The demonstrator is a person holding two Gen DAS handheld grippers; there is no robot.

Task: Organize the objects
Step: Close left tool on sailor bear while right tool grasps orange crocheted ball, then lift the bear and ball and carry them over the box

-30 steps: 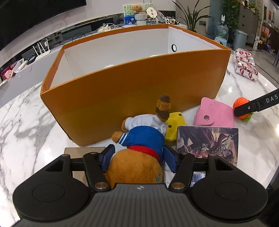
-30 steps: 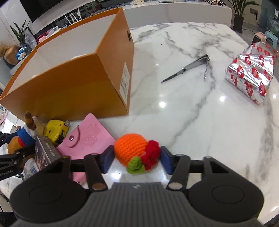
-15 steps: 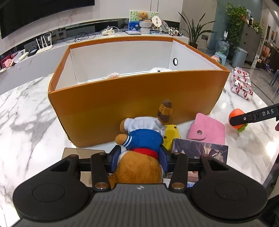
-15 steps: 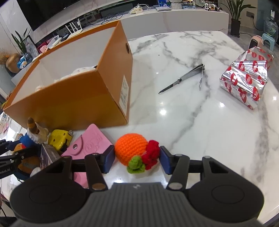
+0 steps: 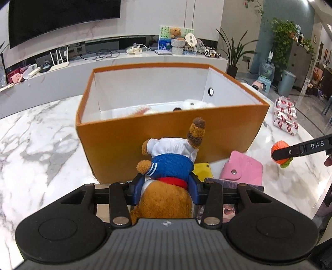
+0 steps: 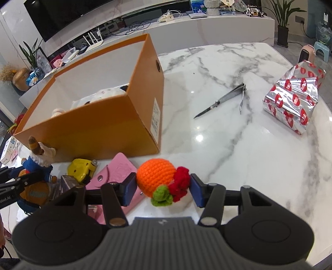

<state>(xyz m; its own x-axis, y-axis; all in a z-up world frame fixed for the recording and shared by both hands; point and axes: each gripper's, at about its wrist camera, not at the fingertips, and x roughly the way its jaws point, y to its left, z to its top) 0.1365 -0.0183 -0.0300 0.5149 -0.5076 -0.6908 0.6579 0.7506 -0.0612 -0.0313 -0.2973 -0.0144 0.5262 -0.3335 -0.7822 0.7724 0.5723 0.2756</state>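
My left gripper (image 5: 166,188) is clamped on the plush bear (image 5: 168,176), held up in front of the orange box (image 5: 166,137). My right gripper (image 6: 162,190) pinches the crocheted orange ball (image 6: 155,176) above the marble table (image 6: 249,145), near the pink wallet (image 6: 116,174).

A living room in a home.
A wall television (image 5: 62,18), a long white media shelf (image 5: 124,60) with a router (image 5: 59,62), and potted plants (image 5: 234,52) show it.
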